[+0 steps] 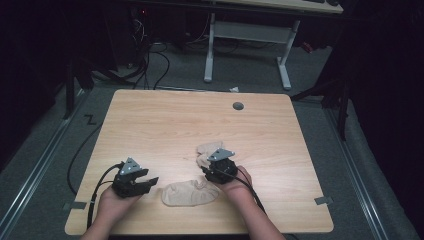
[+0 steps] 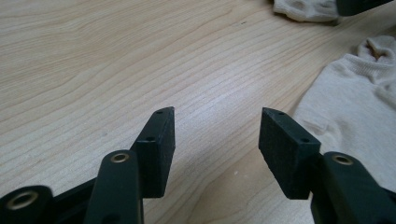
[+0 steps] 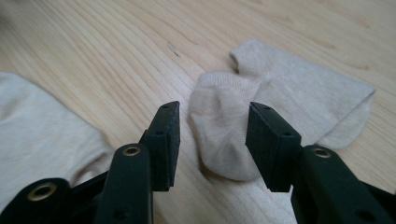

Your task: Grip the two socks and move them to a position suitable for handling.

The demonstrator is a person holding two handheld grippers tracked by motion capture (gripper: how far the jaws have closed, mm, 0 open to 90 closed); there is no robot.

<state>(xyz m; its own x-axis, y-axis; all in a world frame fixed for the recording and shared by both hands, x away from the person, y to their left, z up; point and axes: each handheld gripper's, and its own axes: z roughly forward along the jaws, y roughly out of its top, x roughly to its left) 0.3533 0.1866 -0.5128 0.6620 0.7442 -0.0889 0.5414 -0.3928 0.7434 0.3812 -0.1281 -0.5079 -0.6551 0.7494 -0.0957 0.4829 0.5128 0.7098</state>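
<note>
Right gripper (image 3: 212,140) agape — folded sock (image 3: 280,100) between jaws

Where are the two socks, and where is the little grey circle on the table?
Near sock (image 1: 189,193), high view, middle of its flat body.
Far sock (image 3: 261,88), right gripper view, middle of the crumpled fabric.
Grey circle (image 1: 238,106), high view, centre of the round cap.

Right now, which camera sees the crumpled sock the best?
The right gripper view: the crumpled sock lies big and sharp just beyond its open jaws. The high view shows it small, partly hidden behind the right gripper. The left gripper view catches just its edge at the top.
</note>
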